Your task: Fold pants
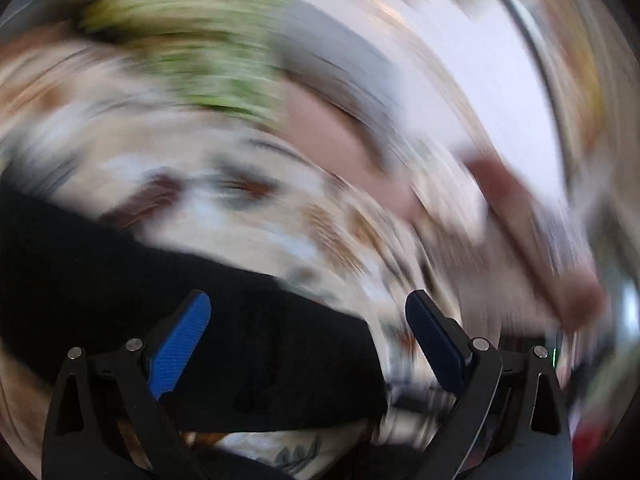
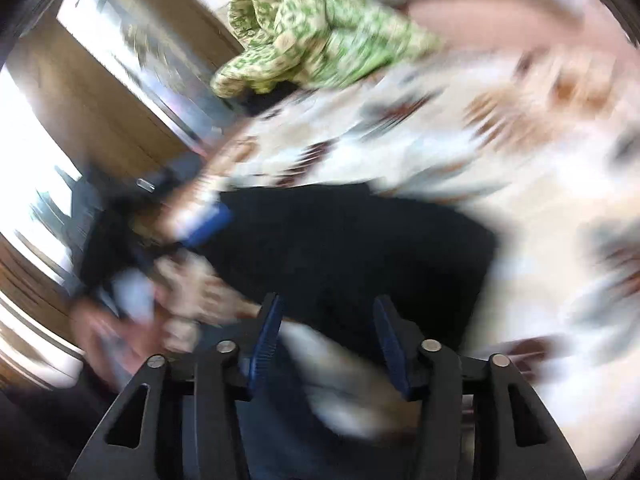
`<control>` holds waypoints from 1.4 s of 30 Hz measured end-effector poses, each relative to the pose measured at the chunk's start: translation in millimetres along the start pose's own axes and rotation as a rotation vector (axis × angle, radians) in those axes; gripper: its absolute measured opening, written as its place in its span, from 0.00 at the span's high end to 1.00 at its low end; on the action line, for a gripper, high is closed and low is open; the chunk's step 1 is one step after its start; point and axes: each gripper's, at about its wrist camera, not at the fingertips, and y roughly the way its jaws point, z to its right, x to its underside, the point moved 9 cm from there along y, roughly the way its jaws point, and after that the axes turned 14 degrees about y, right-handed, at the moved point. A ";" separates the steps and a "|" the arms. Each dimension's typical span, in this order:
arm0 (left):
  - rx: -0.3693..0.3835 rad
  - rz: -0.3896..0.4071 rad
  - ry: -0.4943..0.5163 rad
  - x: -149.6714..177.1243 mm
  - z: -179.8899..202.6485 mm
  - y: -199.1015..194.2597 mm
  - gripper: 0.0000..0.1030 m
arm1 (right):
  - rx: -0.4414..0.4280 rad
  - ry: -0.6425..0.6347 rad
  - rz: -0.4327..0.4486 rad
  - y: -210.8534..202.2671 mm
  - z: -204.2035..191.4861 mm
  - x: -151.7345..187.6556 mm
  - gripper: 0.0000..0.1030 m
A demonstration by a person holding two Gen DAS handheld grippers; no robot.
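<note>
Both views are heavily motion-blurred. The black pants (image 1: pixel 200 312) lie on a patterned bedspread (image 1: pixel 280 208). My left gripper (image 1: pixel 308 304) is open, its blue pads spread wide just above the pants' right edge, holding nothing. In the right wrist view the pants (image 2: pixel 352 248) lie as a dark, roughly rectangular shape. My right gripper (image 2: pixel 326 308) is open over their near edge, nothing between the pads. The left gripper's blue pad (image 2: pixel 208 224) shows at the pants' left edge.
A crumpled green-patterned garment (image 2: pixel 316 28) lies at the far side of the bed, also visible in the left wrist view (image 1: pixel 192 52). A pink and grey pillow (image 1: pixel 332 128) sits beside it. Wooden furniture and bright windows (image 2: pixel 52 152) stand left of the bed.
</note>
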 end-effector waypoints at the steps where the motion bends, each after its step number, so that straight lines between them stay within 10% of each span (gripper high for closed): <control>1: 0.041 -0.055 0.216 -3.2 27.0 8.4 0.04 | 0.072 -0.096 0.037 -9.7 11.9 -0.5 0.49; 5: 0.087 -0.100 0.741 7.1 68.1 29.5 0.04 | 0.178 -0.335 0.030 -8.8 46.6 2.2 0.50; 13: 0.348 -0.308 0.649 39.2 69.5 69.1 0.27 | 0.074 -0.435 0.018 23.6 34.2 -21.5 0.53; 18: 0.179 -0.436 0.659 68.2 30.6 89.4 0.31 | 0.044 -0.518 -0.088 54.0 31.0 -13.6 0.54; 36: 0.163 -0.440 0.643 82.0 30.4 79.3 0.22 | 0.002 -0.521 -0.007 54.8 -12.3 -33.0 0.52; 42: 0.138 -0.457 0.626 85.7 21.2 79.3 0.15 | 0.082 -0.535 -0.160 114.9 -6.7 -20.7 0.53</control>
